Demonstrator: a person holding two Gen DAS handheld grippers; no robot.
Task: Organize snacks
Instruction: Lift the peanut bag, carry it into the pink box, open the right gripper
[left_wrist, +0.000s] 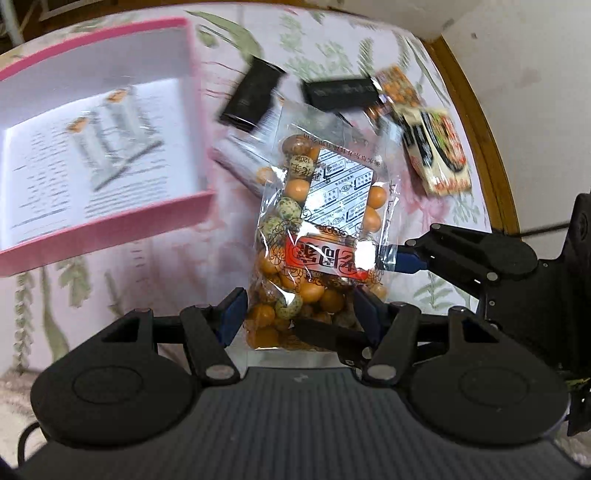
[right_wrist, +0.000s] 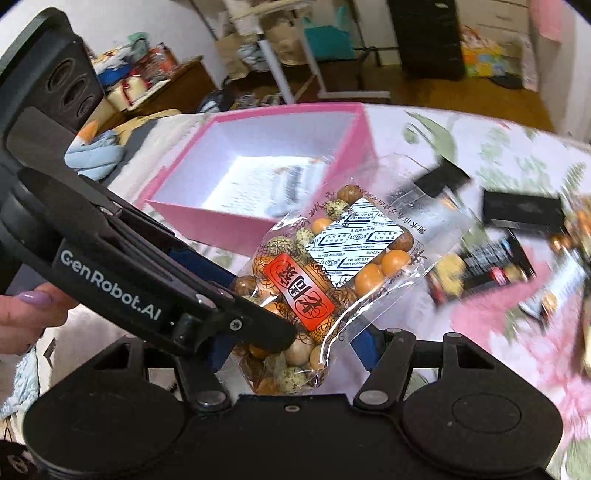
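Both grippers clamp the same clear bag of coated nuts (left_wrist: 317, 236); the left gripper (left_wrist: 299, 314) grasps its bottom end, blue pads pressed on either side; the right gripper (right_wrist: 295, 354) pinches it too, one pad at the plastic edge, seen at three o'clock in the left view. The bag hangs above the floral tablecloth (left_wrist: 129, 280), clear of the cloth as far as the blur allows.

The pink box (left_wrist: 110, 229) sits open at ten o'clock from the bag; inside lie what look like two wrapped packets (left_wrist: 110, 125), so sorting has begun. Outside the box, at twelve to two o'clock, remain two black packs (left_wrist: 255, 96), an orange packet (left_wrist: 400, 88) and a white-and-red box (left_wrist: 439, 155); most of the work appears undone, with this bag likely next to go in.
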